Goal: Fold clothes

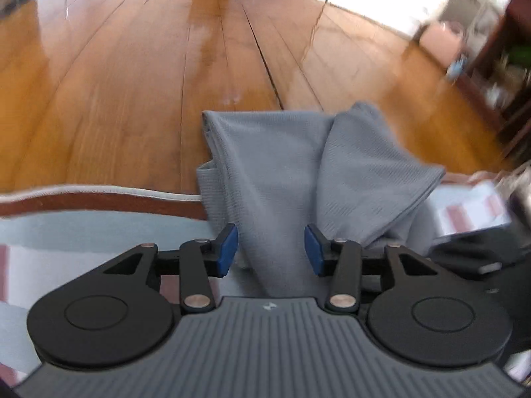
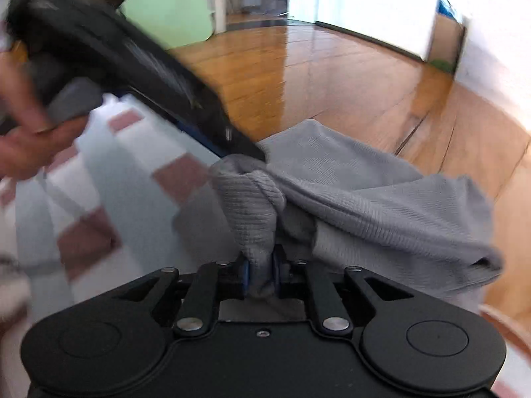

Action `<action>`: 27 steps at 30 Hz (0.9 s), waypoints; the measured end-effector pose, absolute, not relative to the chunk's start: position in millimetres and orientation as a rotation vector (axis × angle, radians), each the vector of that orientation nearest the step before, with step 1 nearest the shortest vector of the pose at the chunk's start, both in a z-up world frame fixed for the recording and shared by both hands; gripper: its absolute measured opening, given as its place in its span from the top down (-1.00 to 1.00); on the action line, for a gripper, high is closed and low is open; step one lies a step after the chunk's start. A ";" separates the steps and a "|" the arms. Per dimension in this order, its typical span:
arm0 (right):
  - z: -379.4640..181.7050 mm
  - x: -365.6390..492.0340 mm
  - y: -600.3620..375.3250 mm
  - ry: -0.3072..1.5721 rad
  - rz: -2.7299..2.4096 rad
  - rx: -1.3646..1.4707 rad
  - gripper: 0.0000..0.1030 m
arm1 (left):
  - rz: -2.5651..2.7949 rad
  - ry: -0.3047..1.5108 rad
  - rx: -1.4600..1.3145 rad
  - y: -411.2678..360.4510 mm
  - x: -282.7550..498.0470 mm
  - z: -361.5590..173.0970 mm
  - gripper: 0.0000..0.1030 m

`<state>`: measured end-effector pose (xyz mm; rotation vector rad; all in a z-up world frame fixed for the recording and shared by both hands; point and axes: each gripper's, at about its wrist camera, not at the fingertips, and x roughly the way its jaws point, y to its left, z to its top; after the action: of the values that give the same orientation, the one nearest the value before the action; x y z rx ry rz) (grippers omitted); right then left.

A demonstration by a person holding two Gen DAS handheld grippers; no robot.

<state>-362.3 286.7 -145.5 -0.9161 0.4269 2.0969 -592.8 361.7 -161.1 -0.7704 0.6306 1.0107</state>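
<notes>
Fingers of the left gripper (image 1: 271,248), blue-padded and at the bottom centre of the left wrist view, stand spread, with a fold of the grey garment (image 1: 298,169) passing up between them; neither pad (image 1: 229,247) visibly presses the cloth. Fingers of the right gripper (image 2: 262,273), at the lower centre of the right wrist view, stand close together and pinch a bunched edge of the same grey garment (image 2: 381,205); the cloth fills the narrow gap between the pads.

In the left wrist view the garment rises from the fingers in two hanging panels that fill the centre and centre right of the frame. Beneath and to the left lies a pale blue, white and red checked cover (image 1: 83,232) on a surface whose white-piped edge crosses the middle left. Beyond it, wooden floor (image 1: 132,66) fills the upper half, with dark furniture (image 1: 507,66) at the upper right.

In the right wrist view the garment spreads from the fingers toward the right edge, ending in an open hem at the lower right. The left gripper (image 2: 252,154) enters diagonally from the upper left, blurred, its tip touching the cloth at frame centre; a hand (image 2: 30,132) grips its handle at the left edge. The checked cover (image 2: 116,199) occupies the left. Wooden floor (image 2: 332,76) and bright openings lie beyond.
</notes>
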 end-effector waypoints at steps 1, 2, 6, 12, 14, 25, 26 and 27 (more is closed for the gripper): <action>-140.3 -358.4 278.3 0.451 2.097 -0.896 0.48 | 1.013 0.619 -0.750 359.0 -592.5 -157.1 0.16; -136.6 -350.4 268.8 0.467 2.078 -0.868 0.26 | 1.016 0.608 -0.729 356.3 -592.2 -153.2 0.15; -134.1 -313.7 239.0 0.447 1.959 -0.852 0.22 | 1.003 0.530 -0.640 347.5 -590.8 -136.9 0.14; -149.8 -289.0 228.7 0.311 1.785 -0.997 0.23 | 0.895 0.496 -0.522 339.3 -556.9 -129.5 -0.11; -151.4 -284.7 231.9 0.278 1.795 -1.025 0.23 | 0.853 0.552 -0.492 339.5 -535.1 -133.7 -0.21; -170.1 -278.1 263.2 0.314 1.807 -1.007 0.15 | 0.794 0.869 -0.333 360.9 -451.1 -189.4 -0.80; -170.7 -277.9 261.8 0.288 1.802 -1.009 0.01 | 0.801 0.863 -0.323 360.1 -451.7 -188.3 -0.82; -171.5 -277.7 259.8 0.261 1.796 -1.012 -0.05 | 0.809 0.858 -0.313 359.2 -452.3 -187.2 -0.69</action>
<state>-277.7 259.8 -171.5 -1.0121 0.2611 1.7963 -452.3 359.2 -187.2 -0.3134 0.8580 0.8086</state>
